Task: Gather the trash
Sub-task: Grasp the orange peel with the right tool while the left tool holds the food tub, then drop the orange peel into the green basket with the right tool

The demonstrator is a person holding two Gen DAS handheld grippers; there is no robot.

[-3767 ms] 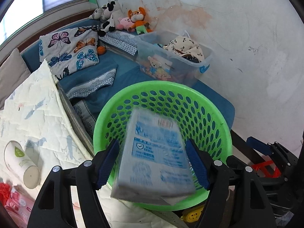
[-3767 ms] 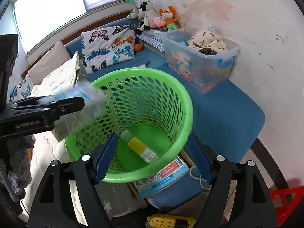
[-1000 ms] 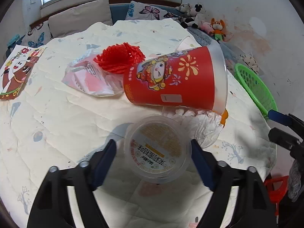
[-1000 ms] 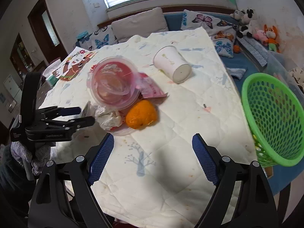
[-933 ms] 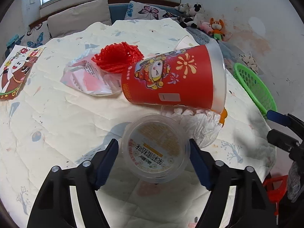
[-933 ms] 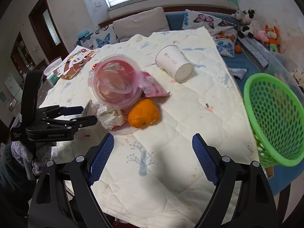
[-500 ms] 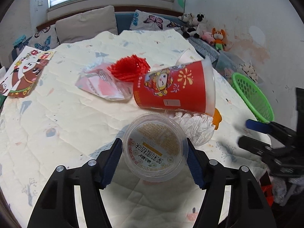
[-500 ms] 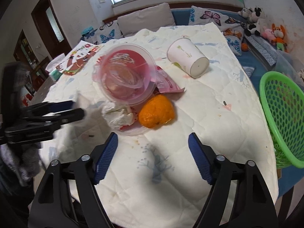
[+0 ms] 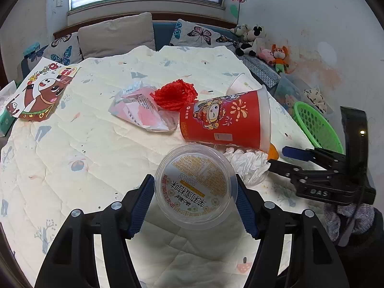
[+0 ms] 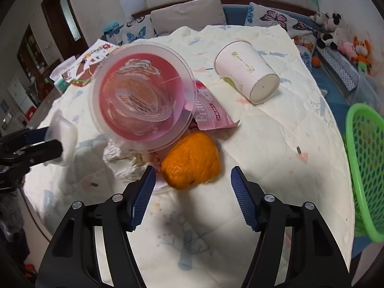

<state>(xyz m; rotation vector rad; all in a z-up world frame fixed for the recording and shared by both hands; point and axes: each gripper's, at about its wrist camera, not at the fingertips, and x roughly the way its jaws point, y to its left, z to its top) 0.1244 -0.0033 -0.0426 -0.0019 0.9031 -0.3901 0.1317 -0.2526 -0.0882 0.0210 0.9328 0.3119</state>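
Quilted tabletop (image 9: pixel 100 148), trash scattered: the left gripper (image 9: pixel 195 193) clamps a clear plastic tub (image 9: pixel 195 188), lifted. Right gripper (image 10: pixel 190 189) gapes empty before the orange peel (image 10: pixel 190 162). Best keep the tub level toward the green basket (image 9: pixel 316 129) at 3 o'clock.

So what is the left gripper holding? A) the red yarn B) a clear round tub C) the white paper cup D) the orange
B: the left gripper has its blue pads pressed on both sides of the clear tub, while the orange, white cup and red yarn lie on the table.
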